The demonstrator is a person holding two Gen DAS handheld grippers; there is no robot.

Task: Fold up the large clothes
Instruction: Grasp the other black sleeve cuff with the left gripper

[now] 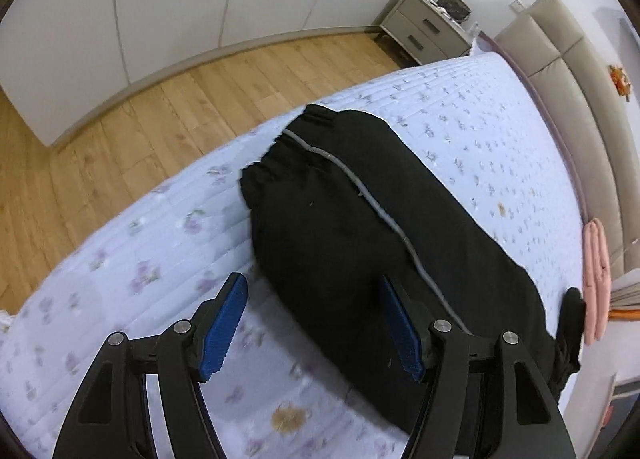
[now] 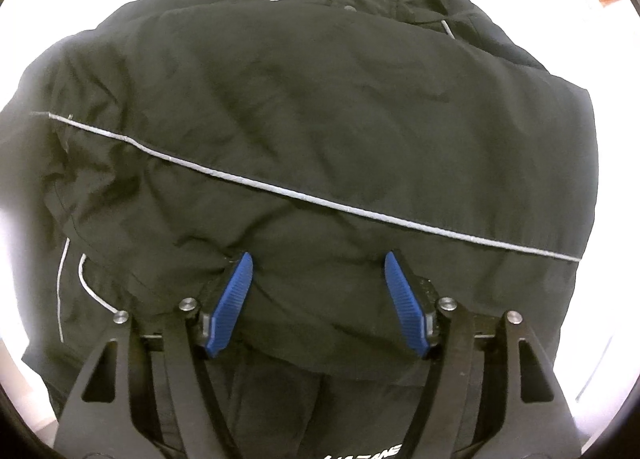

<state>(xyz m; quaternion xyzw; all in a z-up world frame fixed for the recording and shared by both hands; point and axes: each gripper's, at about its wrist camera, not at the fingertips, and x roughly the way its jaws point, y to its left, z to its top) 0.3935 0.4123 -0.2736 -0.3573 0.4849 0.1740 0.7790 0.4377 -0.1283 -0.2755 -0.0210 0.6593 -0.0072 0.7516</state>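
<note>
Black jacket [image 1: 352,219] w/ grey reflective piping, lying on quilted floral bedspread [image 1: 480,131]; elastic cuff end toward 11 o'clock in left wrist view, bulk running to 5 o'clock. Left gripper [image 1: 316,323]: jaws wide, nothing between pads; hovering over jacket edge at 6 o'clock. Right gripper [image 2: 318,299]: pointing down on jacket [image 2: 304,119], jaws wide, fabric bulging between blue pads, contact unclear, prob. not pinched. Nightstand [image 1: 424,29] at 1 o'clock; pink cloth [image 1: 596,283] at 3 o'clock, bed edge.
</note>
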